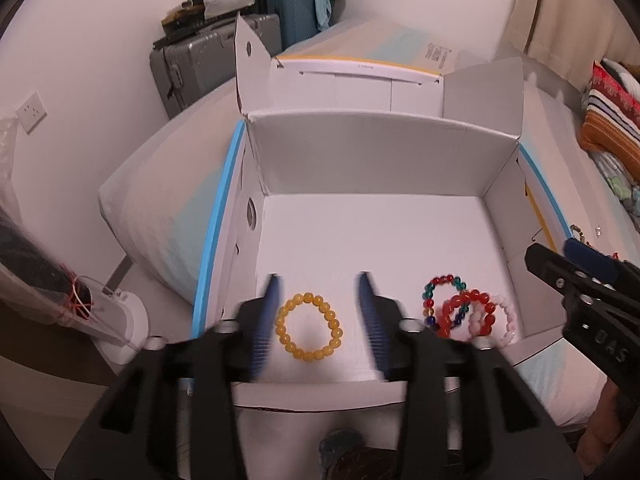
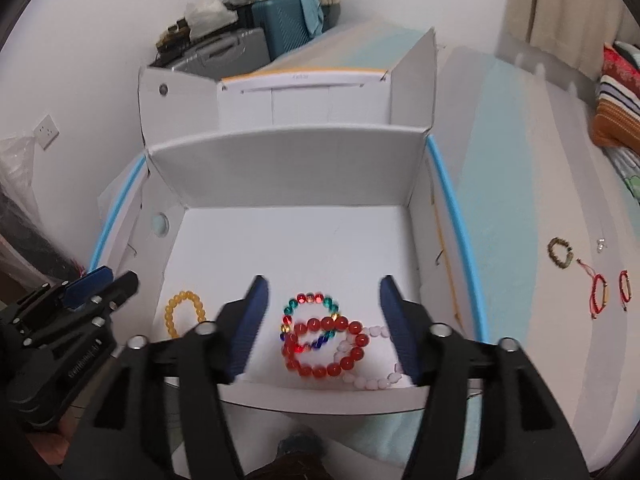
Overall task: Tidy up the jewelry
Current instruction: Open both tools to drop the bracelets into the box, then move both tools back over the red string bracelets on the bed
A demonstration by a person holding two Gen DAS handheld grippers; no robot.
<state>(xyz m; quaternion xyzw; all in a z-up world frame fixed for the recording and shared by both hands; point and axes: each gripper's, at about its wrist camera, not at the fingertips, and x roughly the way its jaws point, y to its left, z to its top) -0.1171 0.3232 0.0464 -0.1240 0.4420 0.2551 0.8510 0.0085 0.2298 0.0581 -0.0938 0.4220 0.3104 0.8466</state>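
Note:
An open white cardboard box point(image 1: 372, 232) point(image 2: 288, 236) sits on the bed. Inside lie a yellow bead bracelet point(image 1: 309, 326) point(image 2: 185, 312), a multicoloured bead bracelet point(image 1: 443, 296) point(image 2: 310, 314), a red bead bracelet point(image 1: 468, 314) point(image 2: 326, 346) and a pink bead bracelet point(image 1: 504, 318) point(image 2: 372, 360), the last three overlapping. My left gripper point(image 1: 320, 292) point(image 2: 104, 280) is open and empty above the yellow bracelet. My right gripper point(image 2: 322, 288) point(image 1: 560, 260) is open and empty above the overlapping bracelets.
On the bedsheet right of the box lie a green bead bracelet point(image 2: 561, 252), two red cord bracelets point(image 2: 600, 294) point(image 2: 625, 286) and a small silver piece point(image 2: 600, 243). Suitcases point(image 1: 224, 56) stand behind by the wall. Folded striped textiles point(image 1: 612, 120) lie at far right.

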